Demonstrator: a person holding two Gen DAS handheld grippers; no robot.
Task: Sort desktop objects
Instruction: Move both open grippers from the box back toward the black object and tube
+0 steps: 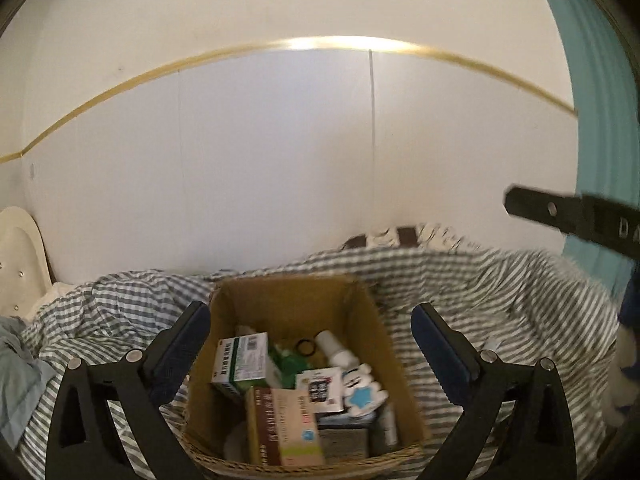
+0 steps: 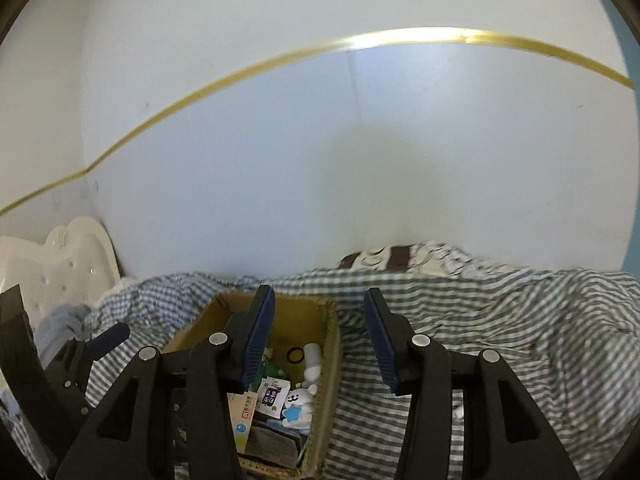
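Cardboard box, crammed with packets

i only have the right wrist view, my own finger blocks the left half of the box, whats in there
Observer: The left wrist view shows a green-and-white medicine box standing in the left part of the cardboard box.
Operator: anything in front of it
Observer: Yes, a tan-and-maroon carton lies at the near side, its green end toward the camera.
Operator: is the left hand-held gripper holding something
Observer: No. The left hand-held gripper is open and empty, its fingers straddling the box from above.
Operator: and mine
Observer: The right hand-held gripper is open too, with nothing between its fingers.
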